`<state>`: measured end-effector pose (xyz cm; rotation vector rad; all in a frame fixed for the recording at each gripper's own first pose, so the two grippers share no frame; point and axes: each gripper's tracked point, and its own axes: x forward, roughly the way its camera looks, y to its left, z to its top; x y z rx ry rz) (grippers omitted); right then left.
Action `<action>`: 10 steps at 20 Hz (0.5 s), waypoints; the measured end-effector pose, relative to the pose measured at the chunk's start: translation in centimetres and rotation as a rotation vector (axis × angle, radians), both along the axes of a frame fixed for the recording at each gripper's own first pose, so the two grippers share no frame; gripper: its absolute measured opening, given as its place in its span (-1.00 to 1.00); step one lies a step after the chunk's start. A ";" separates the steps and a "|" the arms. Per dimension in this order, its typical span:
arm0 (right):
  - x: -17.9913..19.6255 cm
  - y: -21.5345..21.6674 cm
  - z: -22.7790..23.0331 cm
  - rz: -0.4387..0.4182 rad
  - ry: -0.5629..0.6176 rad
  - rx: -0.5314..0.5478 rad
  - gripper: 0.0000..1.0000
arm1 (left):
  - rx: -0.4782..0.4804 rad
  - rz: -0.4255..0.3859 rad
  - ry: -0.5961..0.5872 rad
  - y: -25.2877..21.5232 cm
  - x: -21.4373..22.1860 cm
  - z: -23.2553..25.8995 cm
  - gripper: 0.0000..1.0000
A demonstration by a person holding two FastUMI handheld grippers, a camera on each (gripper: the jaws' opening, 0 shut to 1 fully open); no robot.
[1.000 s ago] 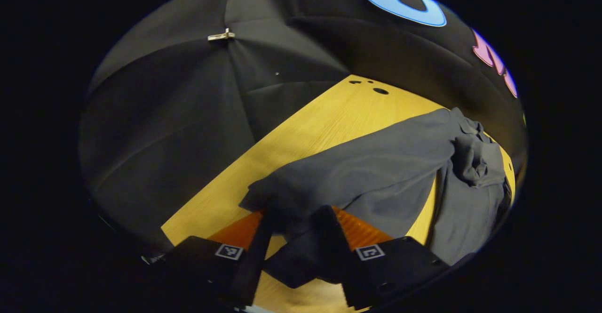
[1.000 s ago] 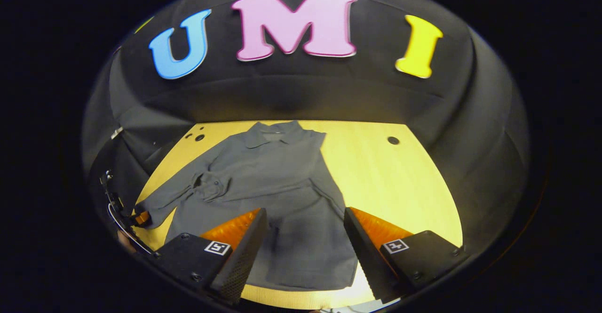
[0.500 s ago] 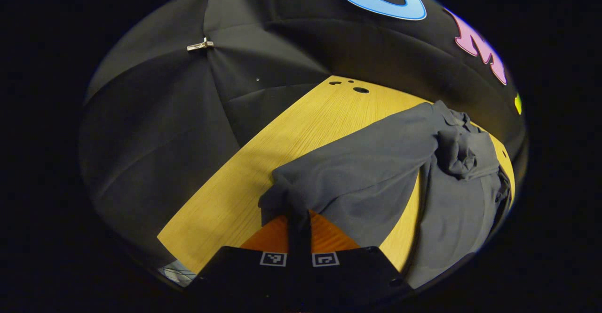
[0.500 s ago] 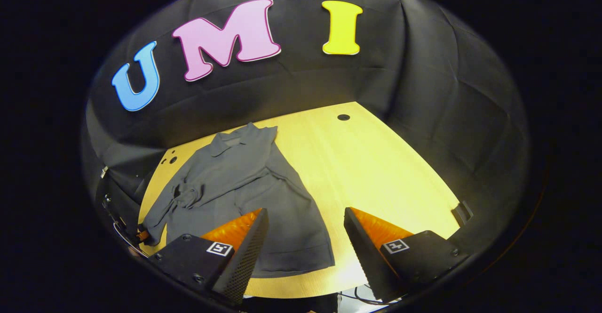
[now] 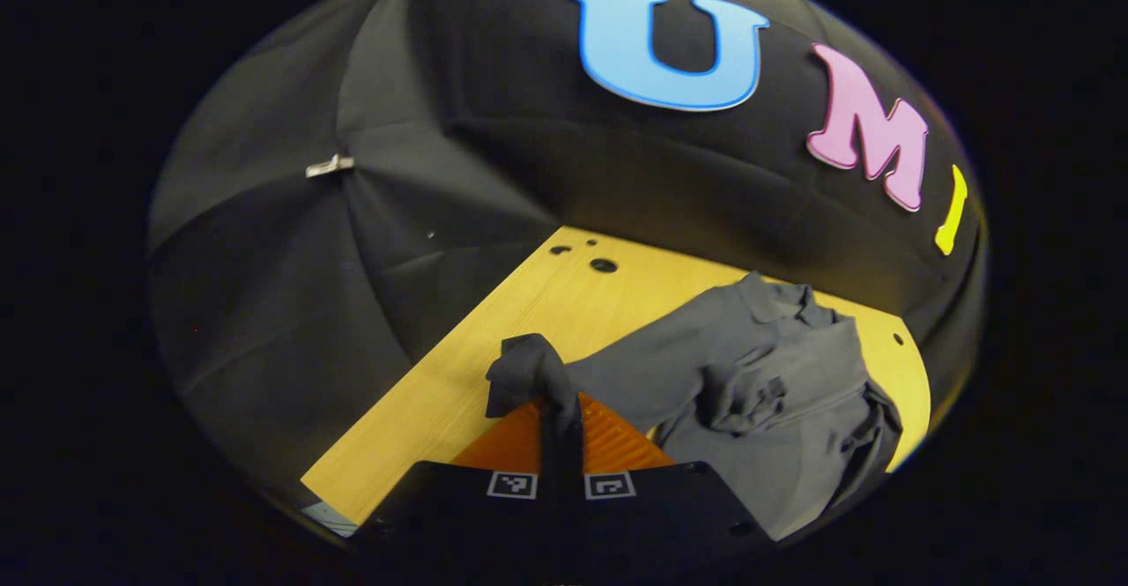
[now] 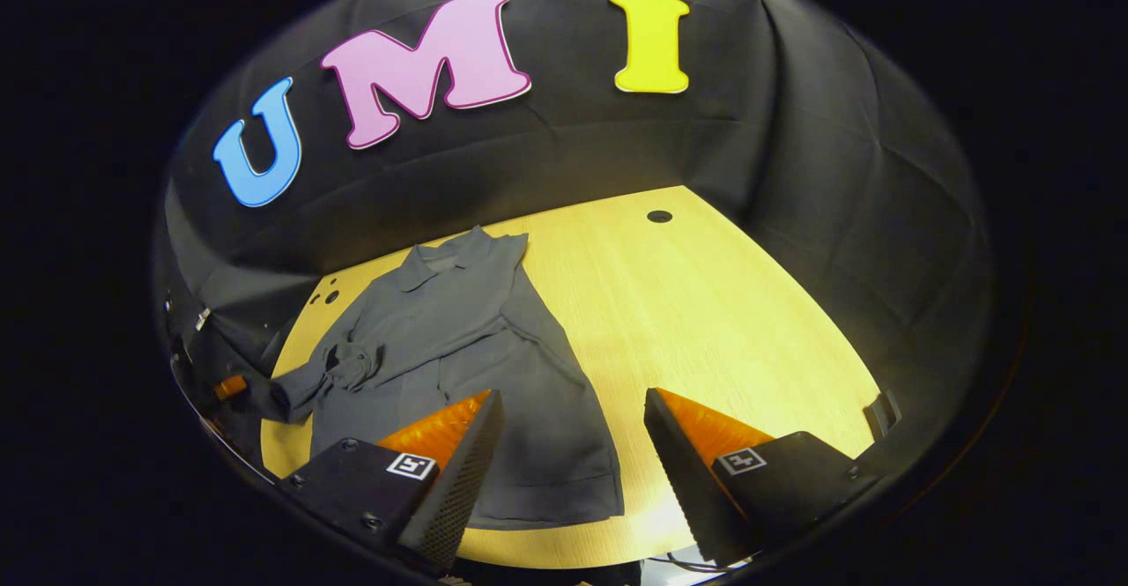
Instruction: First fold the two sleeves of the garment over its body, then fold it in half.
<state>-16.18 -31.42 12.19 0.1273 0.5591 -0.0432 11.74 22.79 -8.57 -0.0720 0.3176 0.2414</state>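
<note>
Left gripper (image 5: 559,410): fingers were closed together, clamped on the cuff end of the sleeve (image 5: 527,374) of the dark grey collared cloth garment (image 5: 784,392); the cuff bunched above the fingertips, lifted off the yellow wooden table (image 5: 493,348).
Right gripper (image 6: 573,445): fingers stood wide apart, holding nothing, poised above the garment's hem (image 6: 546,507) at the table's near edge.
Garment: lay on the table, hem nearest the right gripper, collar (image 6: 467,251) farthest, toward the booth wall.
Other sleeve (image 6: 529,304): already lay folded over the garment's body.
Held sleeve, right gripper view (image 6: 304,383): stretched out from the garment's side toward the table's side edge.
Open room: bare table (image 6: 723,322) stretched wide beside the garment, on the side away from the held sleeve.
Far edge: a round hole (image 6: 658,216) sat in the table beyond the garment.
</note>
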 end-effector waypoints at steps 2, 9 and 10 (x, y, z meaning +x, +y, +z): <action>0.2 -0.3 -0.7 0.015 0.016 0.002 0.99 | 0.014 -0.054 -0.031 -3.4 1.6 2.1 -0.89; 0.9 -1.5 -2.9 0.045 0.054 0.021 0.99 | -0.049 -0.231 -0.052 -16.3 7.8 4.0 -0.89; 1.0 -1.8 -3.2 0.046 0.059 0.027 0.99 | -0.059 -0.258 -0.047 -18.2 8.7 3.9 -0.89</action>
